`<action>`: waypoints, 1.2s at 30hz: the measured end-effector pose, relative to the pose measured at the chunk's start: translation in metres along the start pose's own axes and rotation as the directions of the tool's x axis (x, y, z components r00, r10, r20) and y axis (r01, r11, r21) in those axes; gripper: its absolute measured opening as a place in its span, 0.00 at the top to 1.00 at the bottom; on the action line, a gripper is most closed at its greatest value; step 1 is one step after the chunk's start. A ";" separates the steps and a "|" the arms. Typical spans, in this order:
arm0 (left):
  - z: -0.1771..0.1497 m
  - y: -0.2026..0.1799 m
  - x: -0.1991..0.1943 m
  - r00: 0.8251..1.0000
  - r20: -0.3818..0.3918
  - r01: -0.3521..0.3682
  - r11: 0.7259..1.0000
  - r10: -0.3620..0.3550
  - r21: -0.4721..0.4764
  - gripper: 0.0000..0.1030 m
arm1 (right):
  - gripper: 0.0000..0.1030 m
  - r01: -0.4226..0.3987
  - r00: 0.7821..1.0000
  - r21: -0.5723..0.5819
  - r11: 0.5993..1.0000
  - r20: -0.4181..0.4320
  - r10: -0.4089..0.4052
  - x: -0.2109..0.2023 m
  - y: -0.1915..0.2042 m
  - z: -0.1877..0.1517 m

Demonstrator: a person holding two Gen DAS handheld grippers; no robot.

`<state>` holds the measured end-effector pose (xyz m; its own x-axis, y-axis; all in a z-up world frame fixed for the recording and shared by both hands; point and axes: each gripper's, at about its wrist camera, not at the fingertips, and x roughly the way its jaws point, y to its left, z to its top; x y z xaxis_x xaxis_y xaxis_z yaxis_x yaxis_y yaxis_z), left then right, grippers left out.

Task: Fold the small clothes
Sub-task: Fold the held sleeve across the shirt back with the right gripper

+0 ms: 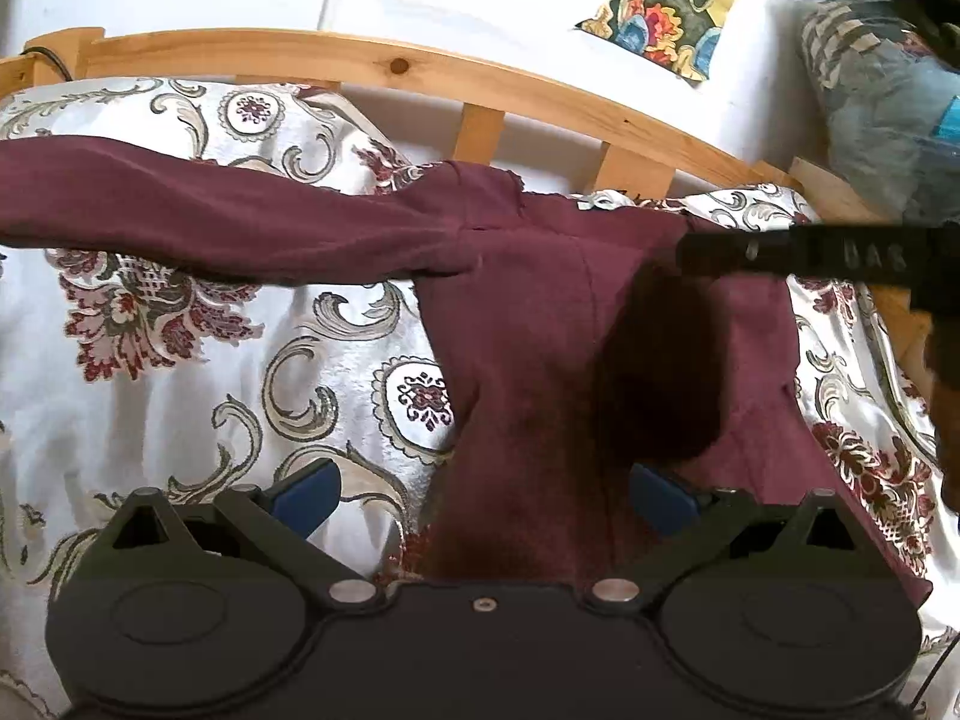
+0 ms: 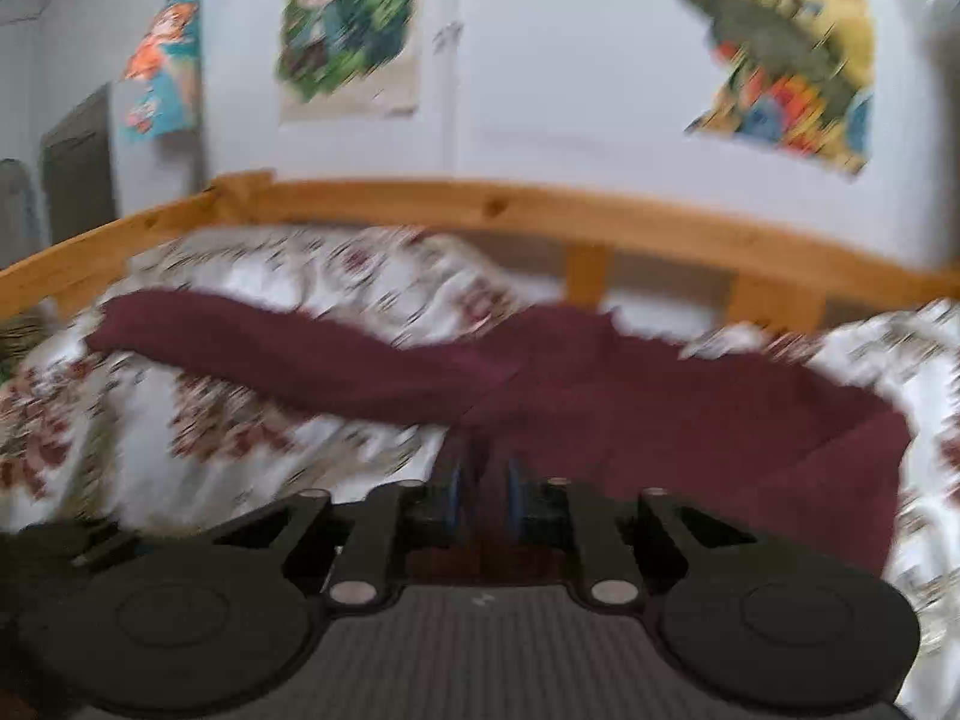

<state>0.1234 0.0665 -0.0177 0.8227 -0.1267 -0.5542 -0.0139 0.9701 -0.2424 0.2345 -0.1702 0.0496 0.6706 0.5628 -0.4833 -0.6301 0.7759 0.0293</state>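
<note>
A maroon top (image 1: 540,312) is lying spread on the flowered bedspread (image 1: 180,360), its neck end reaching toward the wooden bed rail (image 1: 420,69) and one long sleeve (image 1: 210,222) stretching away to the left of the body, roughly along that rail. The body of the top is running from the rail down toward the left gripper (image 1: 483,489).

The left gripper is hovering at the near hem of the top with its blue-padded fingers (image 1: 306,495) standing wide apart, one over the bedspread just left of the cloth and the other over the cloth itself; nothing is sitting between them.

The right gripper (image 2: 483,495) is showing in its own blurred view with its fingers drawn narrow, and maroon cloth is sitting between them, so it is pinching the top at an edge on the side away from the rail. In the left view it (image 1: 798,255) is reaching in from the right, over the shoulder part of the top near the rail.

Colourful posters (image 2: 348,24) are hanging on the white wall above the rail
</note>
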 end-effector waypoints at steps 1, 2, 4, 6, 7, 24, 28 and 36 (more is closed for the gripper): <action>0.000 0.001 0.002 1.000 -0.003 0.006 1.000 -0.006 0.002 0.01 | 0.48 -0.022 1.000 0.004 1.000 -0.010 0.022 0.000 0.003 -0.001; -0.001 0.002 0.004 1.000 -0.006 0.013 1.000 -0.013 0.003 0.01 | 0.43 -0.046 0.999 0.008 0.999 -0.022 0.046 -0.002 0.000 -0.003; -0.002 0.004 0.009 1.000 -0.014 0.026 1.000 -0.026 0.006 0.01 | 0.37 -0.063 0.997 0.010 0.998 -0.044 0.064 -0.006 -0.008 -0.004; -0.001 0.007 0.015 0.999 -0.024 0.037 0.999 -0.037 0.004 0.01 | 0.33 -0.046 0.994 0.006 0.999 -0.096 0.046 -0.011 -0.026 0.006; -0.001 0.007 0.017 0.999 -0.025 0.041 0.999 -0.041 -0.001 0.01 | 0.30 -0.029 0.992 0.009 1.000 -0.123 0.030 -0.014 -0.040 0.015; 0.012 0.010 0.093 0.992 -0.111 -0.057 0.998 0.056 -0.012 0.01 | 0.41 0.339 0.925 0.463 0.819 -0.323 -0.200 0.089 -0.313 0.067; 0.007 0.008 0.092 0.993 -0.100 -0.056 0.998 0.058 0.021 0.01 | 0.70 0.306 0.935 0.495 0.813 -0.317 -0.160 0.100 -0.318 0.062; 0.007 0.011 0.092 0.995 -0.098 -0.034 0.999 0.035 0.004 0.01 | 0.86 0.466 0.864 -0.146 0.872 -0.137 -0.485 0.087 -0.235 0.086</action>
<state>0.2028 0.0672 -0.0652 0.7620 -0.1126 -0.6378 -0.0398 0.9748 -0.2196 0.4750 -0.2790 0.0759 0.8313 0.0712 -0.5512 -0.2941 0.8978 -0.3276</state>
